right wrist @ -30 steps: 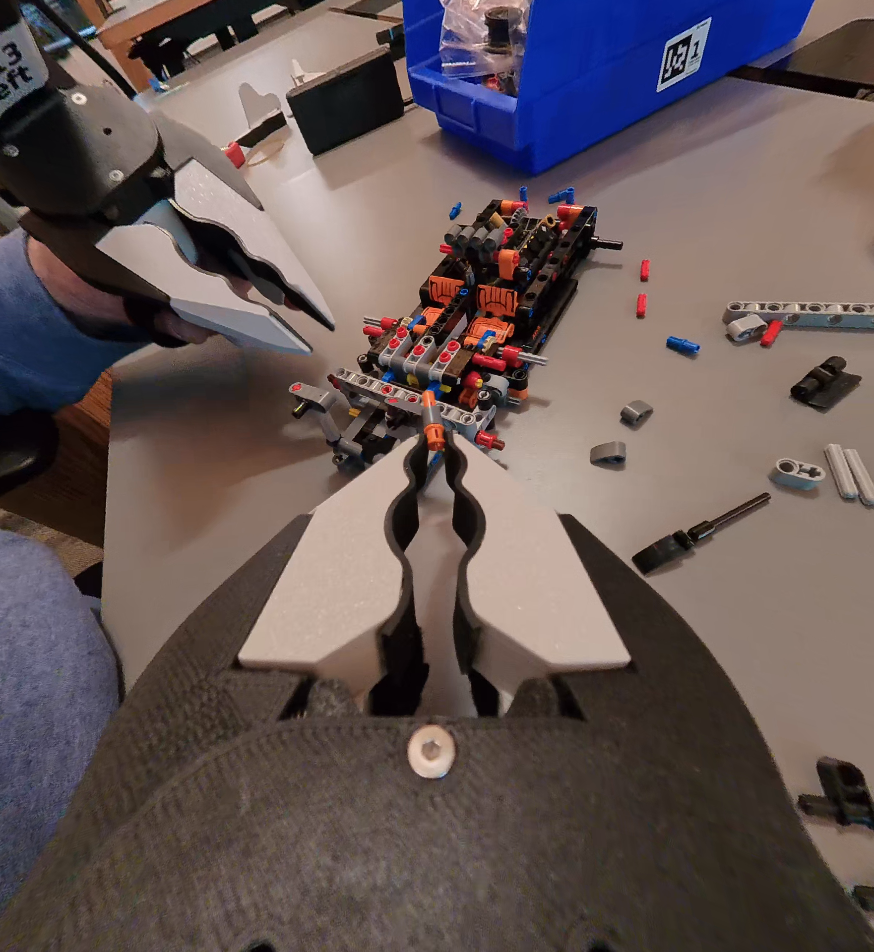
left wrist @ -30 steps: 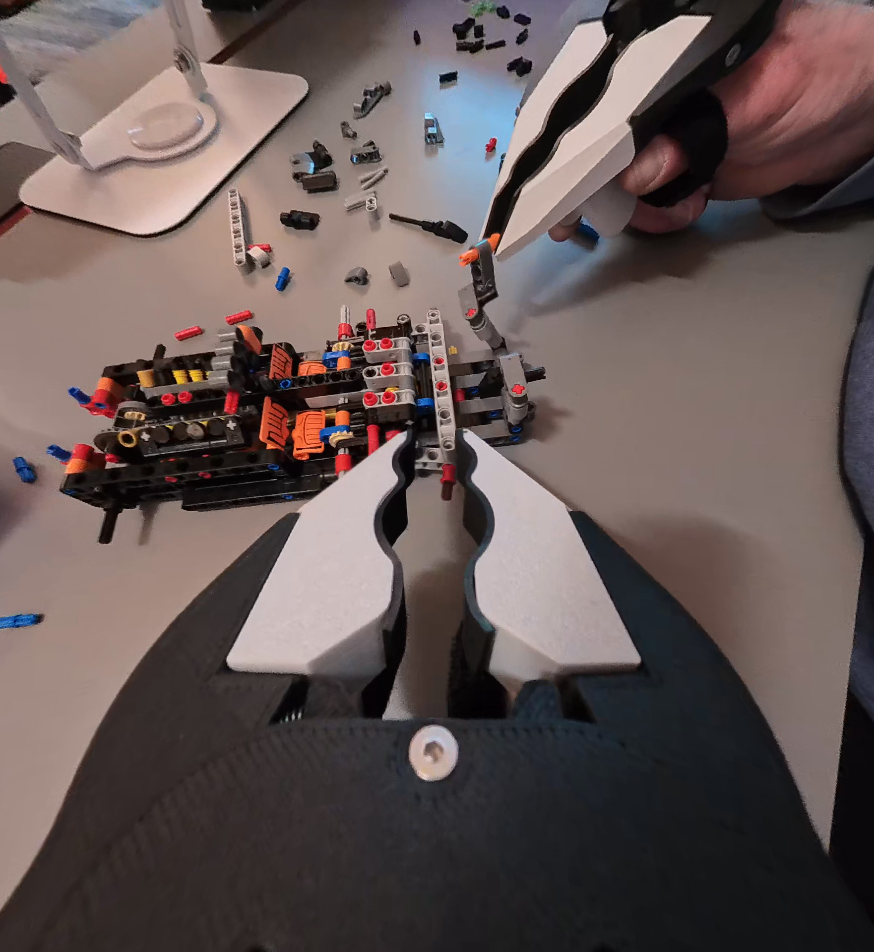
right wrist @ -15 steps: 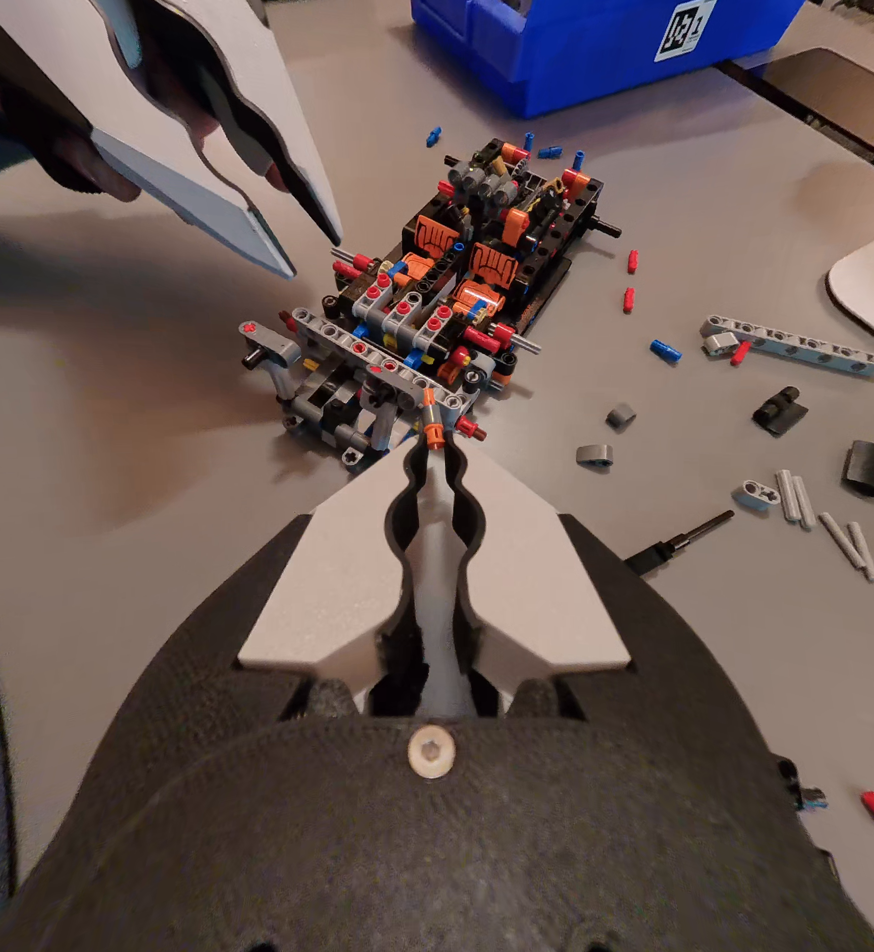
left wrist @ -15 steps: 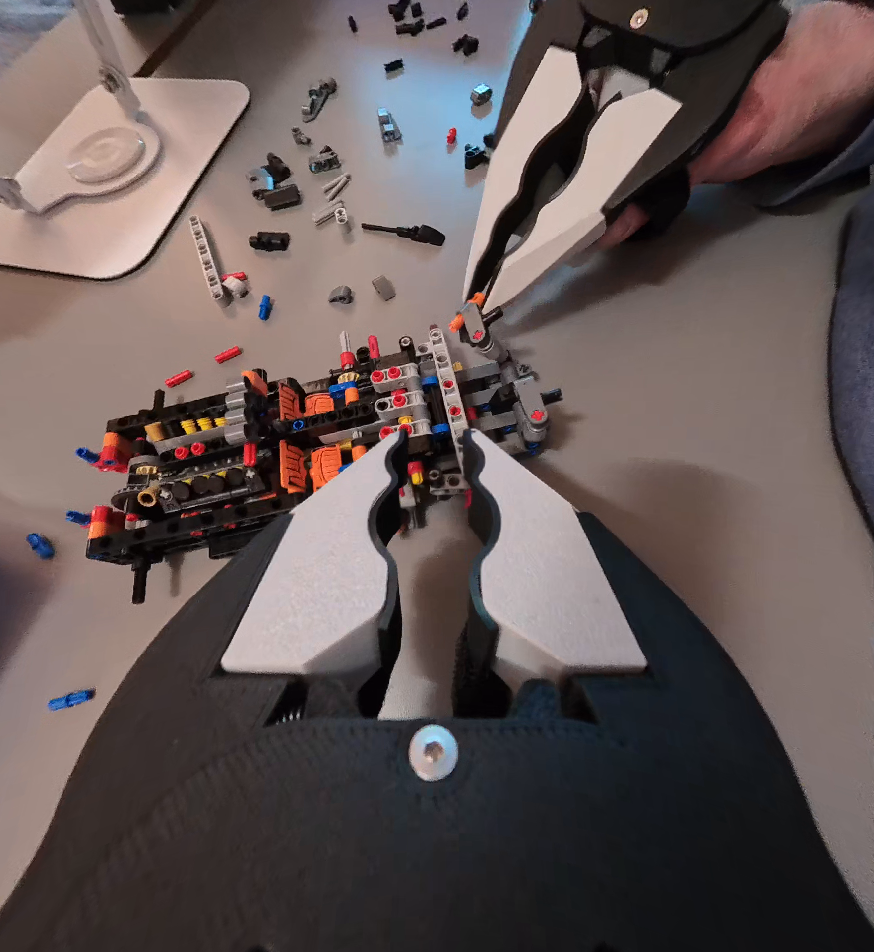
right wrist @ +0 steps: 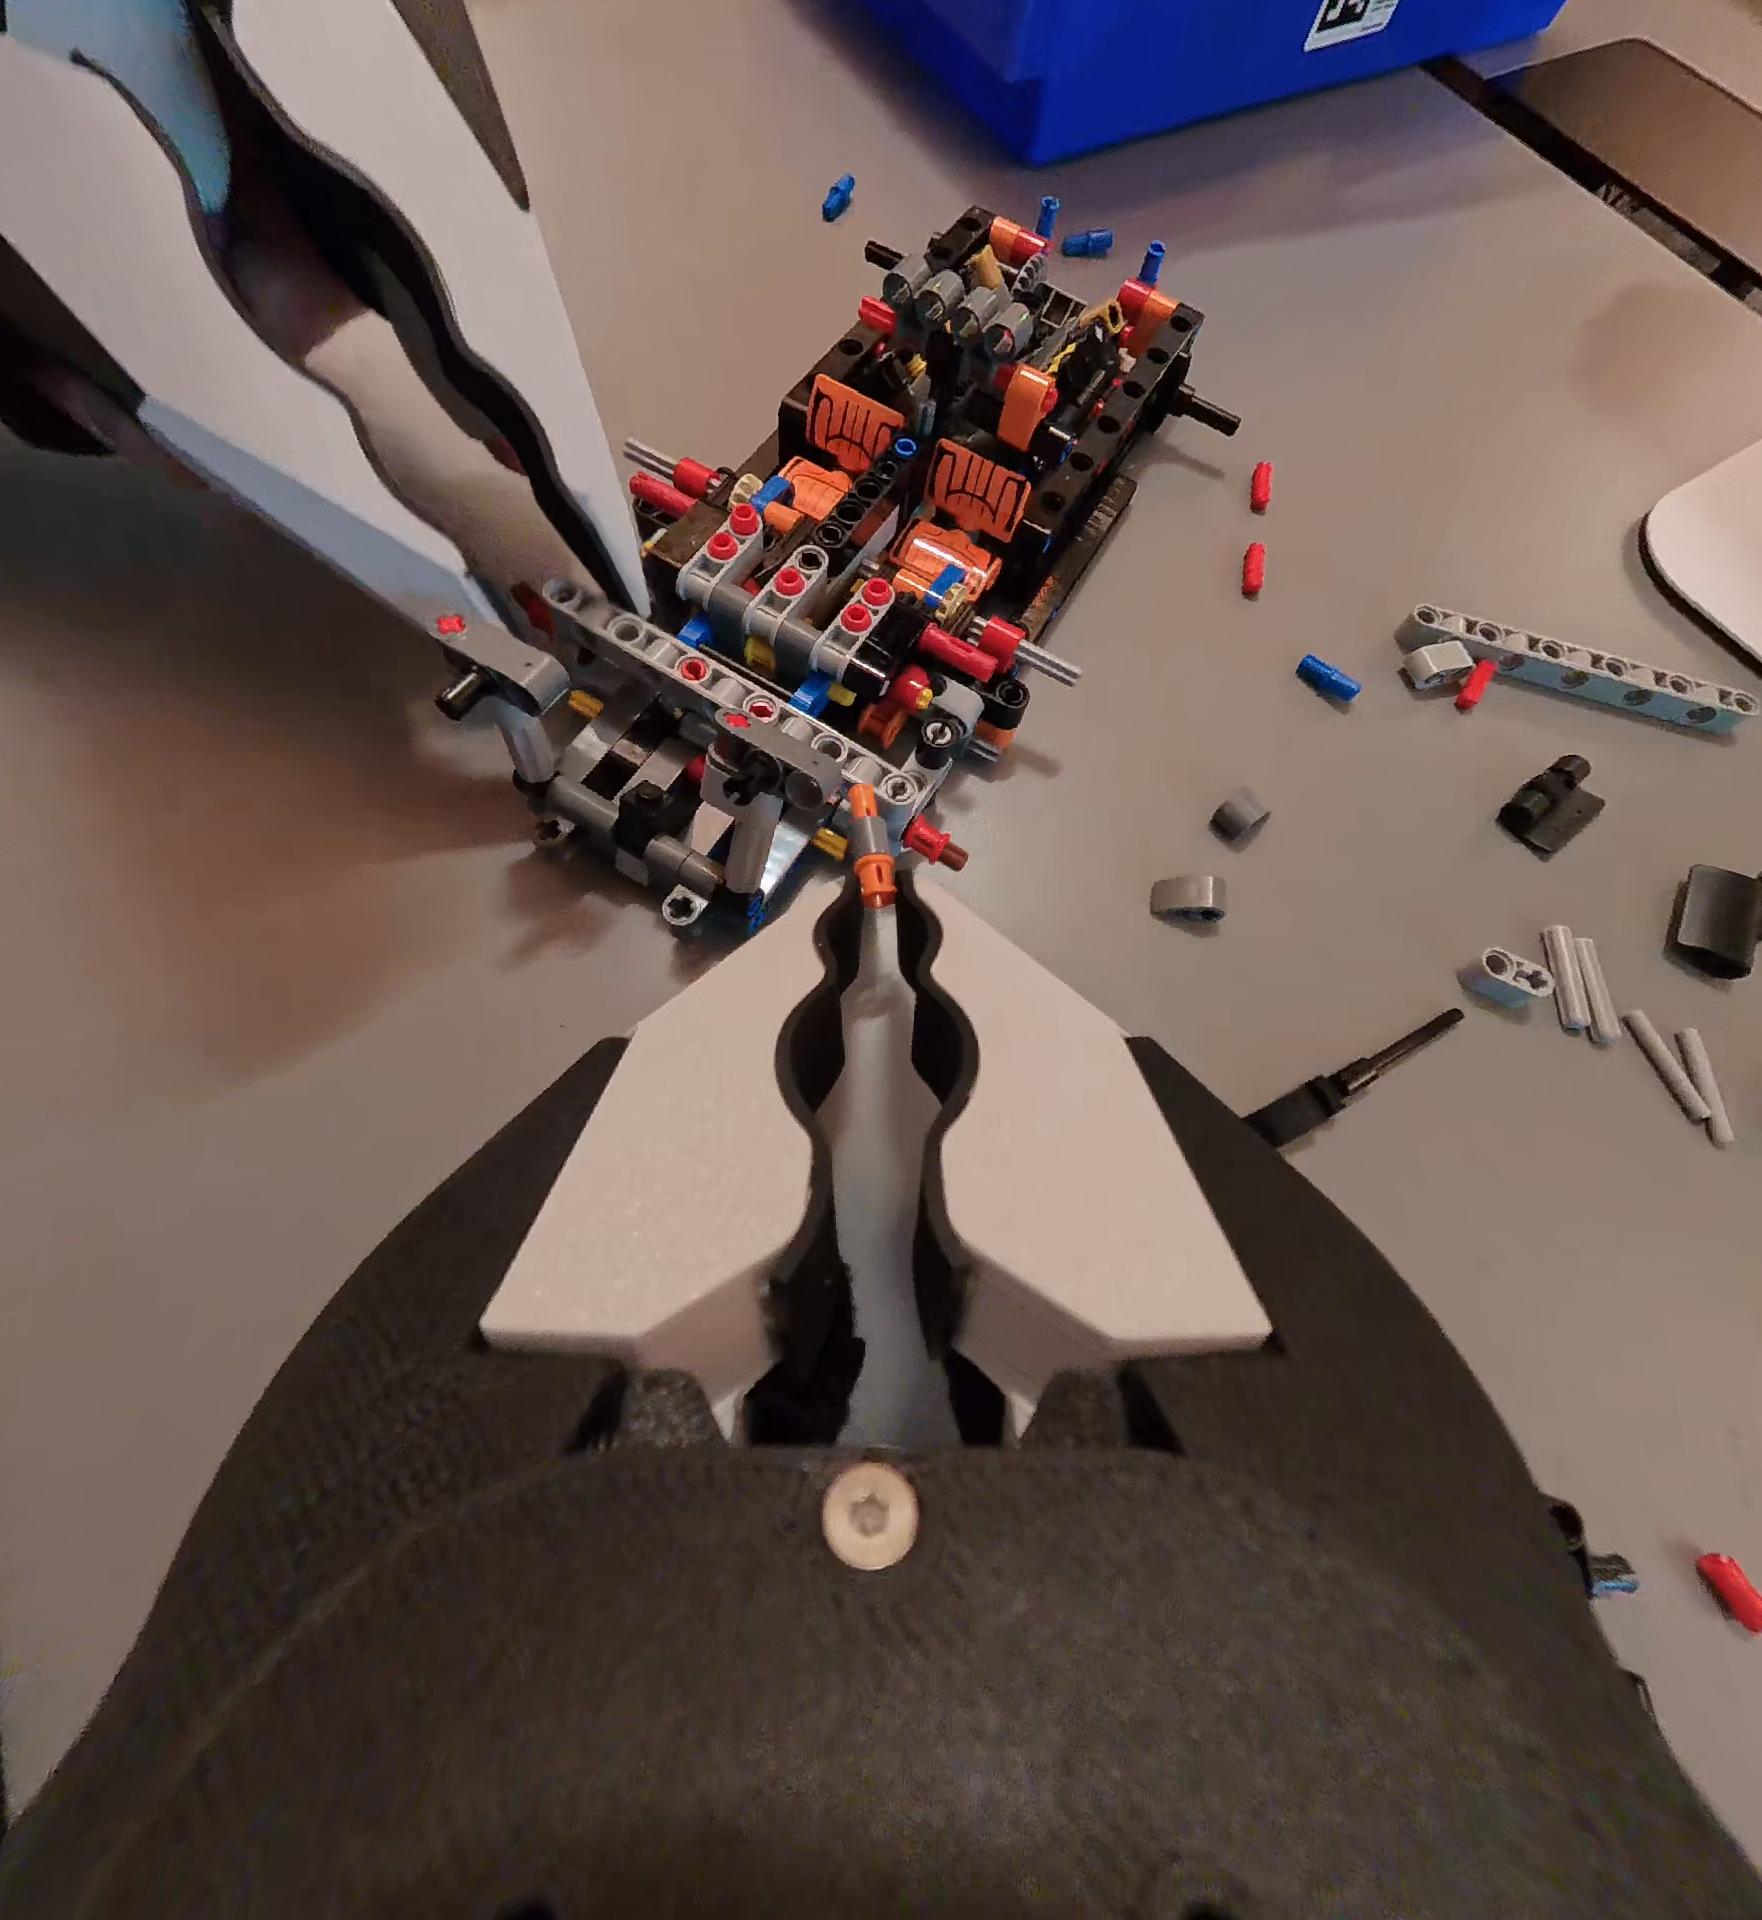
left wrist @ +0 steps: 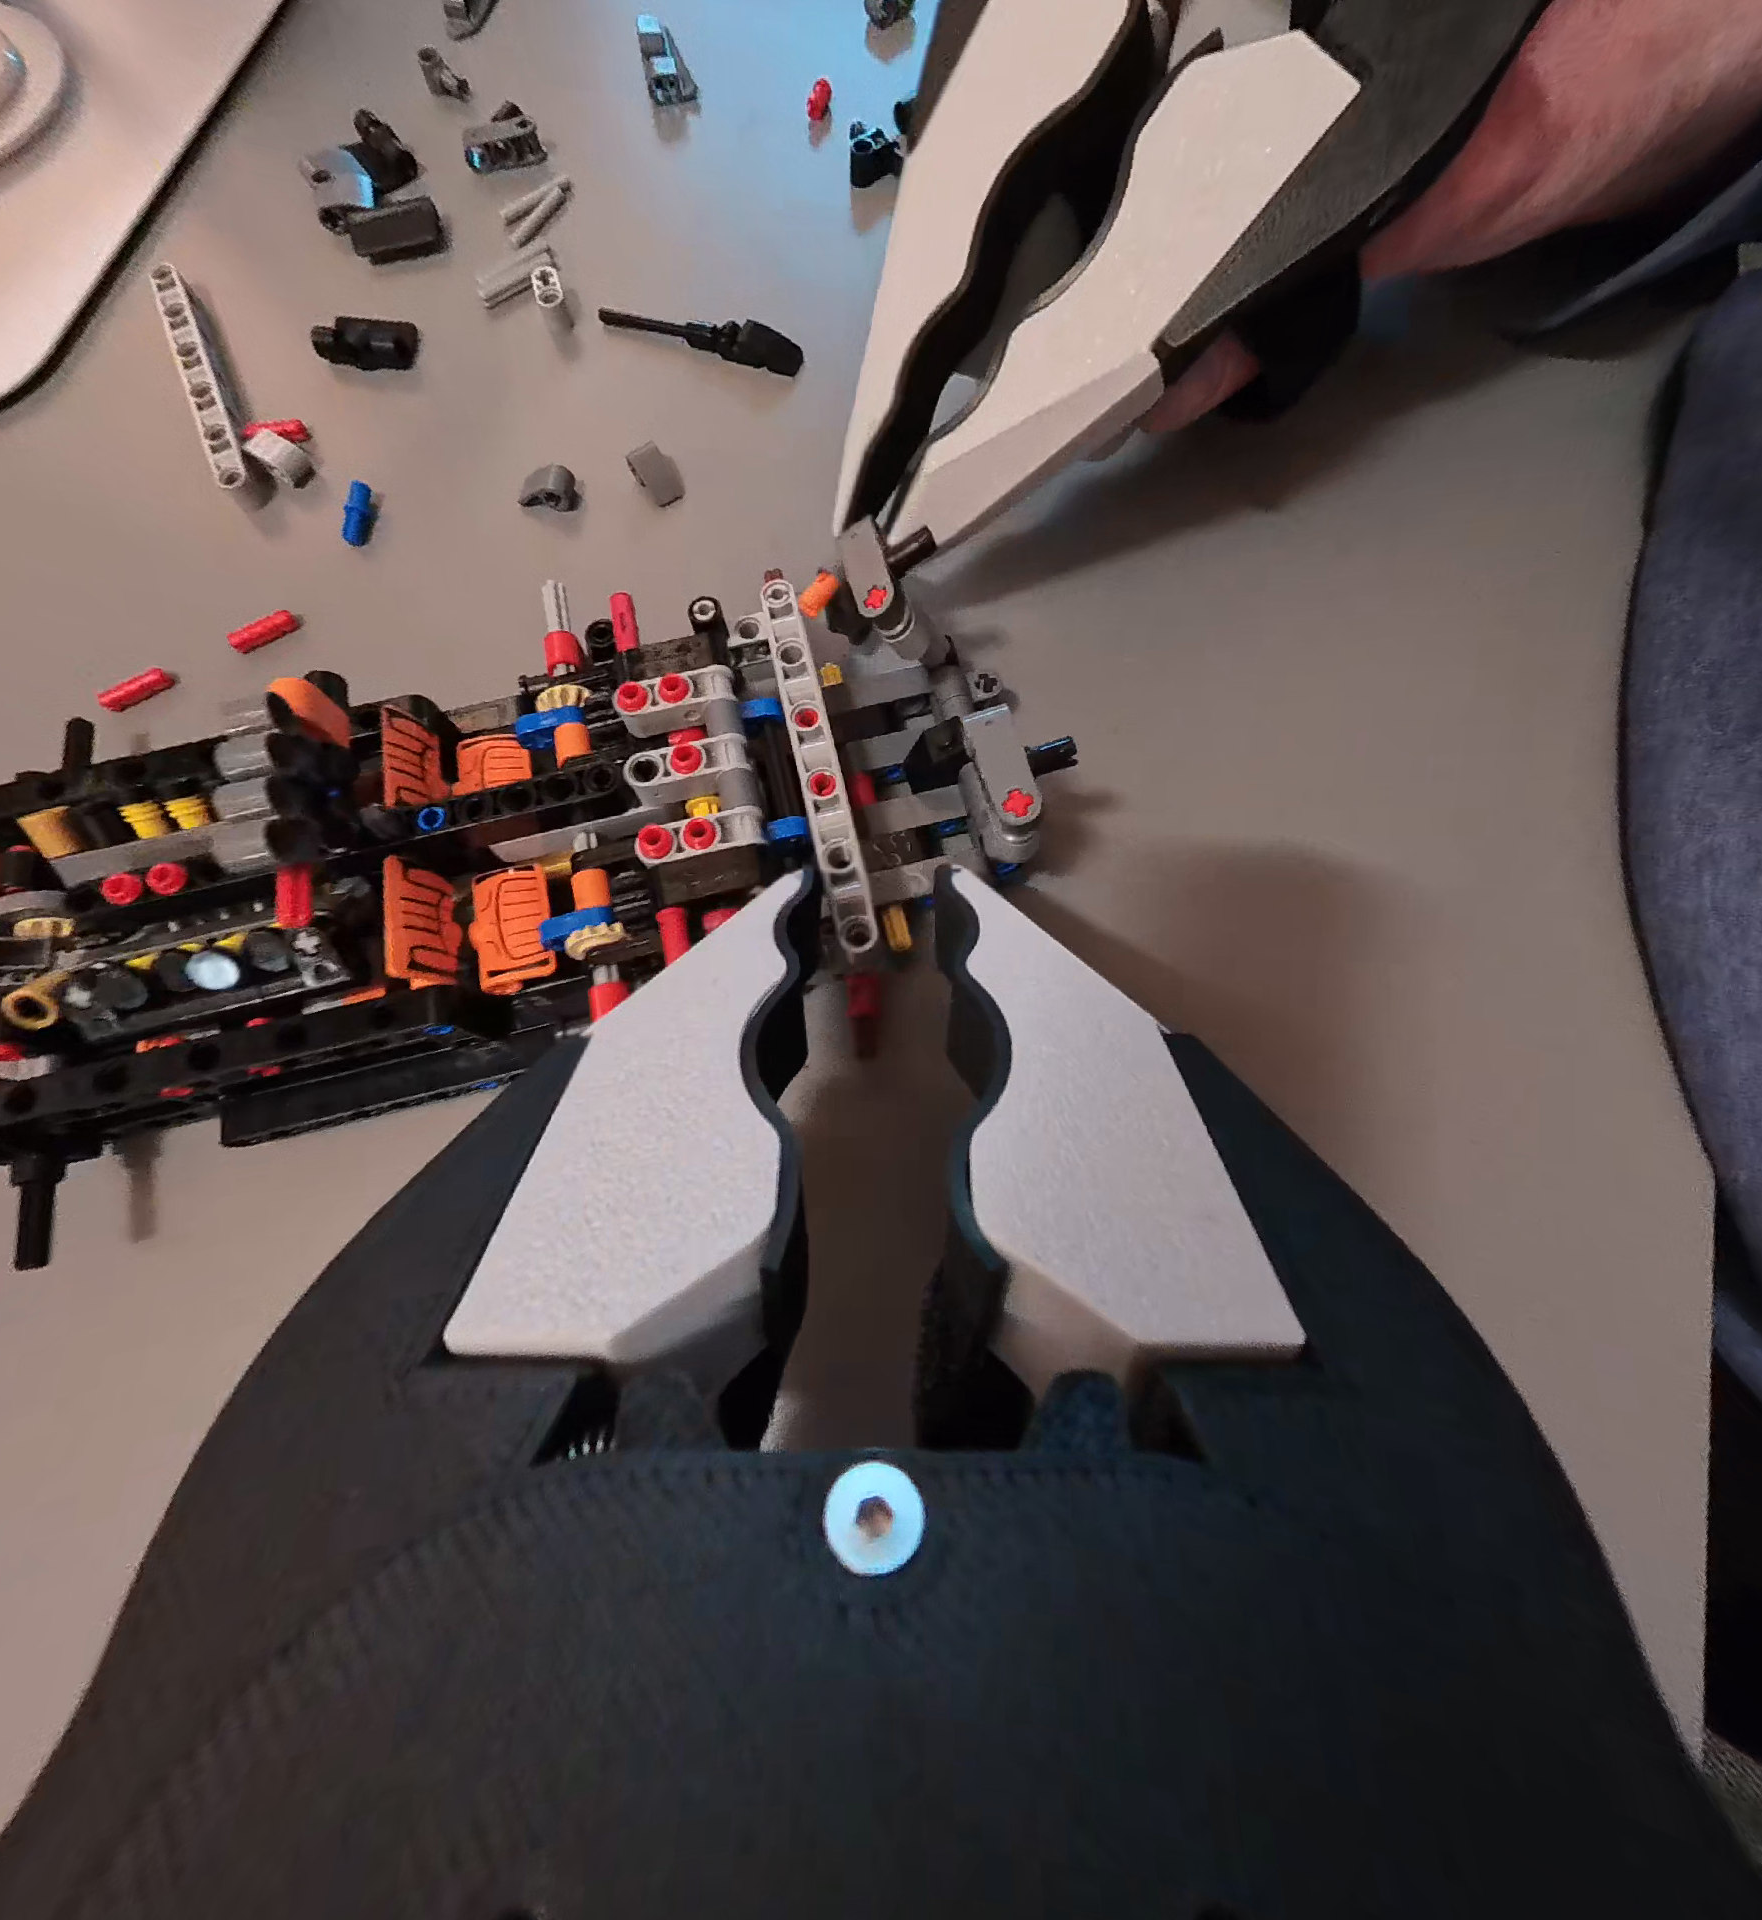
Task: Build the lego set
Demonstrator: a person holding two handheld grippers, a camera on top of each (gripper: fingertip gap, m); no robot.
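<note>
The half-built lego chassis (right wrist: 887,582) lies flat on my grey bench (right wrist: 1376,312), its grey front beam toward me. My right tool (right wrist: 875,883) is pinched narrow on a small orange-and-grey pin (right wrist: 869,847), held right at that front corner. My left tool (left wrist: 872,899) stands partly apart, its tips straddling the end of the perforated grey beam (left wrist: 815,769); I cannot tell if it grips. Loose red, blue and grey parts (right wrist: 1573,675) lie scattered beside it, a blue bin (right wrist: 1168,62) beyond

Black textured tool (left wrist: 872,904) bodies, pale grey wavy-edged fingers (left wrist: 669,1122), seemingly blue sleeve (left wrist: 1750,187).
</note>
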